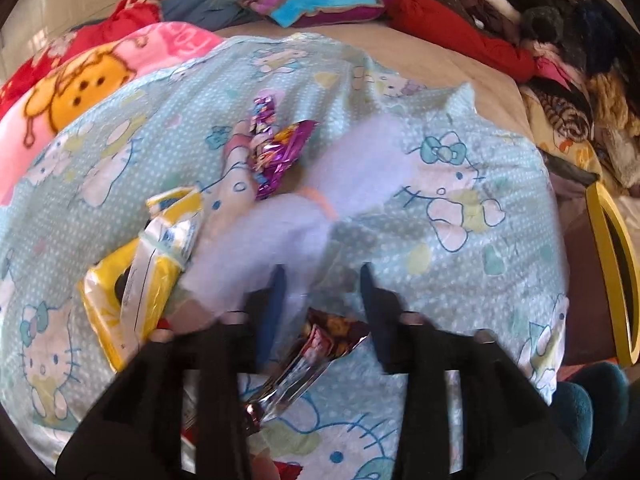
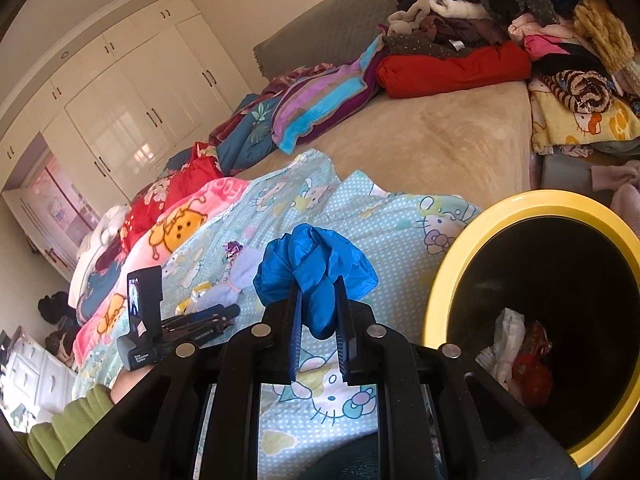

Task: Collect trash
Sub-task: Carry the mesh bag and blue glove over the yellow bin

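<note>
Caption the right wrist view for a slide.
Right gripper clamps a crumpled blue glove beside the yellow-rimmed black bin.

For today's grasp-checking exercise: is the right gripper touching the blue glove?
Touching. The right wrist view shows the right gripper closed on the crumpled blue glove, with the glove squeezed between both fingers and bulging out above them.

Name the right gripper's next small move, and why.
Probably carry the blue glove to the right, over the yellow-rimmed bin, then open. The right gripper is shut on the glove, and the bin already holds trash.
</note>
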Tool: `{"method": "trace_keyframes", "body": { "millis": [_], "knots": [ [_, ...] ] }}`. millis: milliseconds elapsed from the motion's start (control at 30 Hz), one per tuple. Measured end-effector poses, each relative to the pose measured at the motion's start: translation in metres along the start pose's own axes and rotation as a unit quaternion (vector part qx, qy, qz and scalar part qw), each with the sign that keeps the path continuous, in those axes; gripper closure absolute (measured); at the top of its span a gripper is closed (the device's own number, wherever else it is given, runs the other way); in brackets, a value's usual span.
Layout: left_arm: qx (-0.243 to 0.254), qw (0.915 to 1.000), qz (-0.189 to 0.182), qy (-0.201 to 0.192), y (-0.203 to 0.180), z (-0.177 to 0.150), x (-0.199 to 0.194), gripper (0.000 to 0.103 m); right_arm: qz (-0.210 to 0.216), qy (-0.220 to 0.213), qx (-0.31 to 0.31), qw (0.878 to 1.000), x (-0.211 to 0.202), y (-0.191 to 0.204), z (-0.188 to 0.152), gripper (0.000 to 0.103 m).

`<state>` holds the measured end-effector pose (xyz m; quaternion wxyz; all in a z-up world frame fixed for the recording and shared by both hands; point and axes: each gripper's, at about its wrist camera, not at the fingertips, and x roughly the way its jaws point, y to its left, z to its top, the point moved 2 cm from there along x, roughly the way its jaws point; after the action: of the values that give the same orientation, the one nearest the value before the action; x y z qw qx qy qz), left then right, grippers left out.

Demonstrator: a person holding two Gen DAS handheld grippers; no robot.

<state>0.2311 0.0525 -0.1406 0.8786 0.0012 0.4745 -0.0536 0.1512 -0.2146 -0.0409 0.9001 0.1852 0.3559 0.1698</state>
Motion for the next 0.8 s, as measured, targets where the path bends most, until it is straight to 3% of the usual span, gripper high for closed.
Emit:
{"method": "trace_keyframes", "body": {
  "millis": [100,167,200,267,367,633,800],
  "knots": [
    [0.028,0.9991,0.031,0.006,-0.008,0.001,0.005,0.07,-0.001,-0.004,0.004,1.0,-0.003,-0.003,0.001,0.089],
    [0.021,0.9988,0.044,0.005,-0.005,0.004,0.007,0.082,-0.002,-0.006,0.005,1.0,-0.006,-0.006,0.003,0.089],
    [0.01,0.9986,0.051,0.006,-0.001,0.005,0.009,0.094,-0.005,-0.008,0.005,1.0,-0.008,-0.008,0.004,0.089],
    [-0.01,0.9985,0.052,0.009,0.009,0.007,0.013,0.099,-0.009,-0.012,0.006,1.0,-0.012,-0.012,0.007,0.089],
    [0.008,0.9981,0.061,0.004,0.004,0.008,0.009,0.101,-0.018,-0.021,0.014,1.0,-0.021,-0.023,0.013,0.089],
    [-0.006,0.9981,-0.01,-0.06,-0.023,0.022,-0.037,0.103,-0.063,-0.043,0.031,0.997,-0.047,-0.064,0.027,0.089],
    [-0.006,0.9953,-0.056,-0.079,-0.053,0.031,-0.056,0.103,-0.082,-0.049,0.06,0.994,-0.058,-0.095,0.028,0.089]
  ]
}}
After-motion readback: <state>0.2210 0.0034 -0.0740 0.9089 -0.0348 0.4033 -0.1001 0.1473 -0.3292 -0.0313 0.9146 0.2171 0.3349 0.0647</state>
